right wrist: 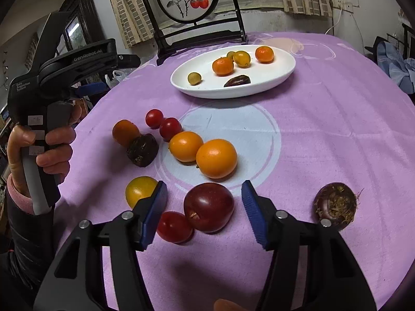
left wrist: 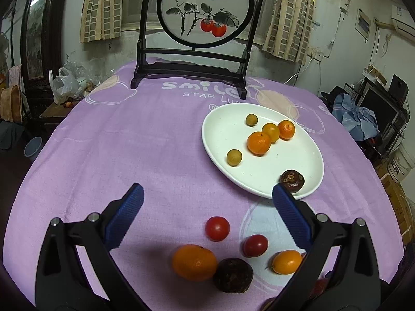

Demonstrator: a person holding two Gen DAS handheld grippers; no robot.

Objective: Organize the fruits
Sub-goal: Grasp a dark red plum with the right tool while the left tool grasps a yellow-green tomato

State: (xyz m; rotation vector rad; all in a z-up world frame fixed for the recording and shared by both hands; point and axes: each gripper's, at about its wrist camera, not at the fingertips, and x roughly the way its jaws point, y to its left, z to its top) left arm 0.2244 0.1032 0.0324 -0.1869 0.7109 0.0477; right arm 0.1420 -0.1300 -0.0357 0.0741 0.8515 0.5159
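Note:
My right gripper point(right wrist: 205, 186) stands open around a dark red plum point(right wrist: 208, 207) on the purple cloth, with a gap at each pad. A small red tomato point(right wrist: 174, 226) touches the plum, and a yellow fruit point(right wrist: 140, 190) lies outside the left finger. My left gripper point(left wrist: 207, 190) is open and holds nothing, above two cherry tomatoes point(left wrist: 217, 228), an orange point(left wrist: 194, 261), a dark water chestnut point(left wrist: 233, 274) and a kumquat point(left wrist: 286, 261). The white plate point(left wrist: 225, 129) holds several citrus fruits and one water chestnut point(left wrist: 291, 181).
Another water chestnut point(right wrist: 334, 204) lies to the right of my right gripper. Two oranges point(right wrist: 216, 158) sit just beyond the plum. A hand point(right wrist: 54, 140) grips the left gripper's handle at the left. A black framed screen point(left wrist: 205, 7) stands at the table's far edge.

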